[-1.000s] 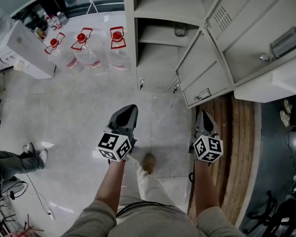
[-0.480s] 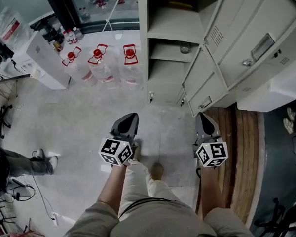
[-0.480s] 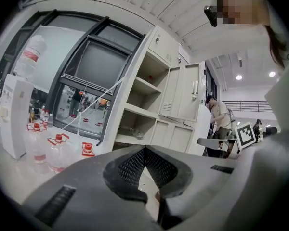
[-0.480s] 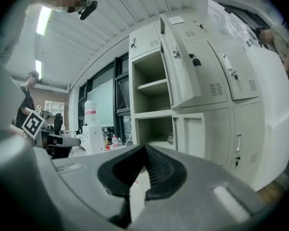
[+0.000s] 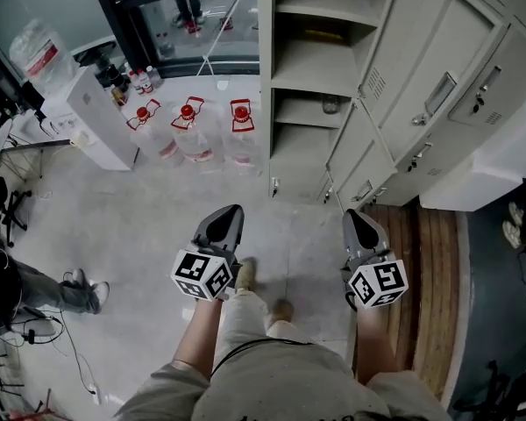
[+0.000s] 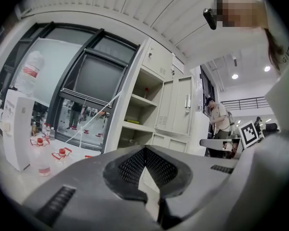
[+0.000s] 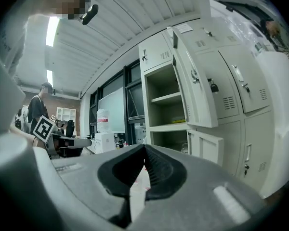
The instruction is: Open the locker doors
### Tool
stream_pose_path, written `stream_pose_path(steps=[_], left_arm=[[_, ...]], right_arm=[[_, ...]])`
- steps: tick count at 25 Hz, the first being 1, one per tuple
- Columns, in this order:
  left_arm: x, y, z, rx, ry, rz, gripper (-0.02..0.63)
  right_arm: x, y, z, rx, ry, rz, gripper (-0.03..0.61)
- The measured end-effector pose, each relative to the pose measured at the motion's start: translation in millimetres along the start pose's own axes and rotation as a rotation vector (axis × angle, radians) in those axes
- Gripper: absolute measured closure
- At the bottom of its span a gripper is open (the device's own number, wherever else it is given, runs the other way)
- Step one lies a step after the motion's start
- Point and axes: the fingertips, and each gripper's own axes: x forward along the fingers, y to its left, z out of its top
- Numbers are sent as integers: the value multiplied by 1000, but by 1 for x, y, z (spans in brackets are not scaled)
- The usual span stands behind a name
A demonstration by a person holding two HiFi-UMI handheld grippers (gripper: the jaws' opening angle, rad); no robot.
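Note:
The grey locker bank [image 5: 309,70] fills the head view's upper right. Its left column stands open and shows bare shelves, with the doors [image 5: 421,77] swung out to the right. The columns further right [image 5: 500,73] have their doors closed. My left gripper [image 5: 231,211] and right gripper [image 5: 351,217] hover over the floor in front of the lockers, well short of them. Both are shut with nothing between the jaws. The left gripper view looks past its shut tips [image 6: 144,149] at the open shelves [image 6: 143,110]. The right gripper [image 7: 144,147] faces an open door [image 7: 195,95] and closed doors [image 7: 241,85].
Three water jugs with red caps [image 5: 188,128] stand on the floor left of the lockers, next to a white dispenser [image 5: 95,117]. A seated person's legs [image 5: 35,292] and cables lie at far left. A wooden strip [image 5: 421,261] runs along the right. Another person [image 6: 216,119] stands in the background.
Both grippers have risen, still shut. The head view has tilted up, so more of the upper locker doors now shows.

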Motion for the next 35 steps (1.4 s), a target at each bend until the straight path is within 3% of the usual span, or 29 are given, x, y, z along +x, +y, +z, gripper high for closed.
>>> stream_pose_path(steps=[16, 35], left_arm=[[-35, -21, 53, 63, -84, 12, 615], [-35, -34, 66, 81, -90, -8, 615]], right_arm=[[-13, 51, 52, -14, -59, 128, 577], [-23, 48, 56, 37, -70, 119, 577]])
